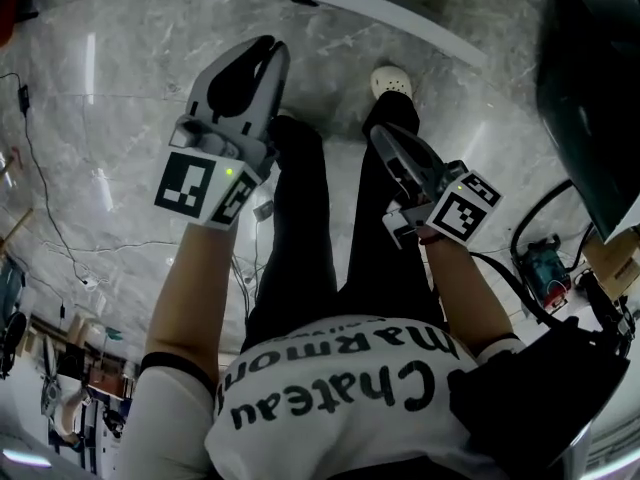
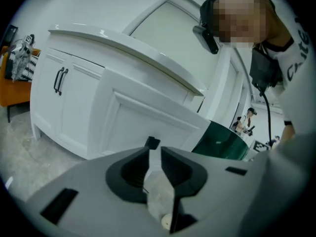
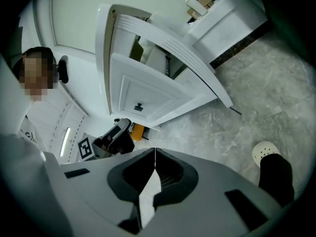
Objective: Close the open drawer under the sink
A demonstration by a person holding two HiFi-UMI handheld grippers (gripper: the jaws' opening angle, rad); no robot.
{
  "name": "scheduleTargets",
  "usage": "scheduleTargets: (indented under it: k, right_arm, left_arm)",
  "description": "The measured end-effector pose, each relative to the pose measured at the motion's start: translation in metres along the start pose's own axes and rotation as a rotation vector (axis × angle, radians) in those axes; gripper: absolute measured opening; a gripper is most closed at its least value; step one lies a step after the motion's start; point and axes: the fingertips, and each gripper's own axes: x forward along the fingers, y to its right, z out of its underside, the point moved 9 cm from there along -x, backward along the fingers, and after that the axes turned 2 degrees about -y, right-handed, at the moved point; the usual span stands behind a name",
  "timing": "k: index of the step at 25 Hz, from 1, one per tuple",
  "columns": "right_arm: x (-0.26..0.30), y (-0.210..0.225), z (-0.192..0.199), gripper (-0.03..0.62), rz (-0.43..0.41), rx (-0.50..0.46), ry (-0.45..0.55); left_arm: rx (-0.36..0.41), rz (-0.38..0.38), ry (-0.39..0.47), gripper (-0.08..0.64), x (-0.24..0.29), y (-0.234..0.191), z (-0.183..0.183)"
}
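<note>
— Two grippers, head view: how held, and why?
— Left gripper (image 1: pixel 268 53) and right gripper (image 1: pixel 385 136): both out in front over the floor (image 1: pixel 110 88), forearms extended, tips pointing ahead and somewhat down. Neither touches anything. Judged: brought level with the drawer for a push. The drawer cannot be made out for sure here; a white edge (image 1: pixel 330 3) crosses the top.
— Left gripper view?
— Drawer (image 2: pixel 148 117): front panel standing out from the cabinet (image 2: pixel 64 98), so open. Knob (image 2: pixel 152 142): on the drawer front, straight beyond the tips. Left gripper (image 2: pixel 154 149): jaws a narrow slit apart, nothing between, short of the drawer.
— Right gripper view?
— Drawer (image 3: pixel 148 95): ahead, well apart, knob (image 3: pixel 138 106) on its front. Right gripper (image 3: pixel 155 152): jaws closed together, empty. The drawer shows tilted, so that wrist is rolled. Judged: closed tips suit a blunt push on the drawer front.
</note>
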Motion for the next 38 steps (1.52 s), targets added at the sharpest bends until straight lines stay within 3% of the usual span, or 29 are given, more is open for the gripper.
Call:
scheduleTargets:
  k: [2, 4, 8, 14, 17, 21, 28, 38]
  right_arm:
    - [0.001, 0.001, 0.002, 0.012, -0.012, 0.006, -0.006]
    - [0.003, 0.0, 0.003, 0.012, -0.029, -0.002, -0.013]
    - [0.003, 0.003, 0.003, 0.012, -0.039, -0.005, -0.015]
    - [-0.001, 0.009, 0.002, 0.012, -0.019, 0.022, -0.002]
    - [-0.001, 0.008, 0.001, 0.012, -0.018, 0.033, 0.01]
    - [-0.003, 0.01, -0.001, 0.012, -0.009, 0.039, 0.018]
    - [-0.001, 0.007, -0.001, 0.012, -0.008, 0.047, 0.017]
    - [0.001, 0.008, -0.009, 0.012, -0.007, 0.059, 0.015]
  left_arm:
    - [0.02, -0.017, -0.014, 0.175, 0.012, -0.001, -0.003]
    - [0.032, -0.025, -0.028, 0.218, 0.022, -0.003, -0.005]
    - [0.099, -0.019, -0.047, 0.221, 0.039, 0.003, -0.008]
    - [0.112, -0.043, -0.01, 0.22, 0.047, 0.003, -0.014]
    - [0.118, -0.078, 0.01, 0.138, 0.044, -0.001, -0.019]
    - [0.147, -0.067, 0.009, 0.133, 0.041, -0.001, -0.022]
    - [0.087, -0.059, 0.011, 0.135, 0.041, -0.005, -0.025]
    - [0.066, -0.057, 0.039, 0.135, 0.056, -0.011, -0.037]
